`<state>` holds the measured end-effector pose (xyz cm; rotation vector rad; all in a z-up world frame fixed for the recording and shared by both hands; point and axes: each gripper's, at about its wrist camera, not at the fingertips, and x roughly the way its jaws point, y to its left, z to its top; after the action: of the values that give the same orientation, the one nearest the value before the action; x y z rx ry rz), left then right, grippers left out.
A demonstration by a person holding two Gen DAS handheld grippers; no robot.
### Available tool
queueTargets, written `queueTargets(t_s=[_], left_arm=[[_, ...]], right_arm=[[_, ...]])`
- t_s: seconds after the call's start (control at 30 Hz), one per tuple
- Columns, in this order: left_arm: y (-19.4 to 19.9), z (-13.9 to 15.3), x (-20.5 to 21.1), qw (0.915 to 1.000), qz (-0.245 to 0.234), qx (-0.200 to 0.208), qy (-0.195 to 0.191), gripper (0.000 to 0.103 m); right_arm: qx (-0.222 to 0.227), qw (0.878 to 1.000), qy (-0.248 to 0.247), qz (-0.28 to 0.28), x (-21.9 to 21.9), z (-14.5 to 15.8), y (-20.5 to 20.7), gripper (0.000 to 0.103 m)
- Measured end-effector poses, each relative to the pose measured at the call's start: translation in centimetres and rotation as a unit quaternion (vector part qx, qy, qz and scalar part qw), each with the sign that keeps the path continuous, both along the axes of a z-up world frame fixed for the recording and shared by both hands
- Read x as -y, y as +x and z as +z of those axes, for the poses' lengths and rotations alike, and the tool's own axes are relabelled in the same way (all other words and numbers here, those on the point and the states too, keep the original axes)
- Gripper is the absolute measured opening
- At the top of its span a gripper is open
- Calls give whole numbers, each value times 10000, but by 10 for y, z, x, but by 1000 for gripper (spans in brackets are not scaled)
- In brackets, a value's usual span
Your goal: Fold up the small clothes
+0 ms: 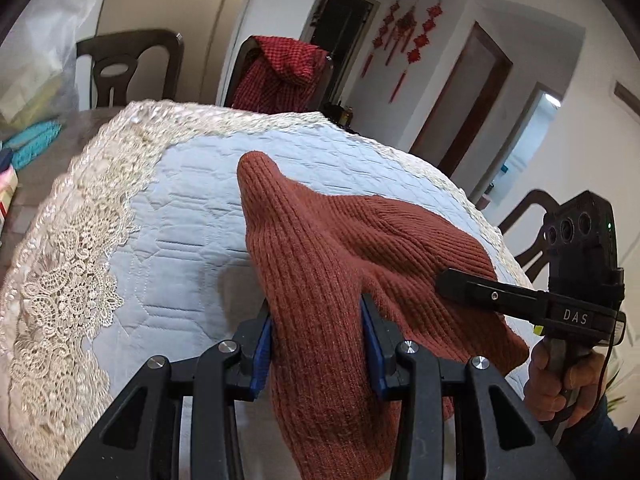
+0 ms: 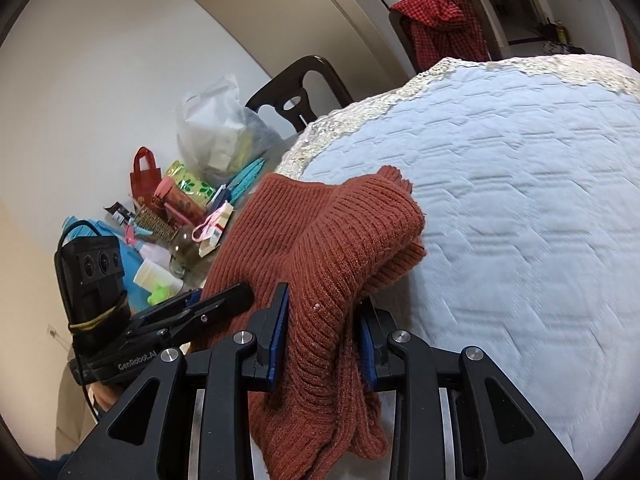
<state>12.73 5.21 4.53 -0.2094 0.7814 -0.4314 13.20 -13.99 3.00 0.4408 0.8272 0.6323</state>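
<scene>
Sweater [image 1: 320, 280] | rust-red knit, bunched on the quilted counter [image 1: 188, 216] | left gripper [image 1: 318, 340] pinches one part, right gripper [image 2: 322, 338] pinches another | fold looks just begun | still lumpy, needs laying flat and neat folding

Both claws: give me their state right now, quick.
Left claw: closed on the rust knit garment.
Right claw: closed on the same rust knit garment, lifted above the quilted table cover.

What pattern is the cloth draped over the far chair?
Red-and-black check garment; clearest in the left wrist view.
</scene>
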Motion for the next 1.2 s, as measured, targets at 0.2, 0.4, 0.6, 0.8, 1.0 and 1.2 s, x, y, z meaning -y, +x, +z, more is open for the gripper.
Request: queueTargets(t_s=[0.2, 0.4, 0.6, 0.8, 1.0, 1.2], left_arm=[[17, -31, -19, 9991, 145, -317, -260, 48], [1, -16, -14, 9993, 284, -47, 229, 50], [-5, 10, -1, 9924, 660, 436, 948, 50], [3, 10, 6, 9907, 691, 490, 1069, 50], [13, -8, 10, 9902, 686, 281, 1182, 50], [16, -14, 11, 9899, 643, 268, 1232, 50]], right_arm=[[-347, 9994, -76, 38, -6, -28, 26, 32], [-359, 9991, -222, 68, 4, -26, 20, 37], [260, 9956, -817, -368, 10, 3, 11, 37], [422, 9924, -1072, -436, 7, 7, 24, 32], [383, 9881, -1461, -293, -7, -6, 35, 28], [296, 9860, -1621, -262, -9, -19, 43, 28]])
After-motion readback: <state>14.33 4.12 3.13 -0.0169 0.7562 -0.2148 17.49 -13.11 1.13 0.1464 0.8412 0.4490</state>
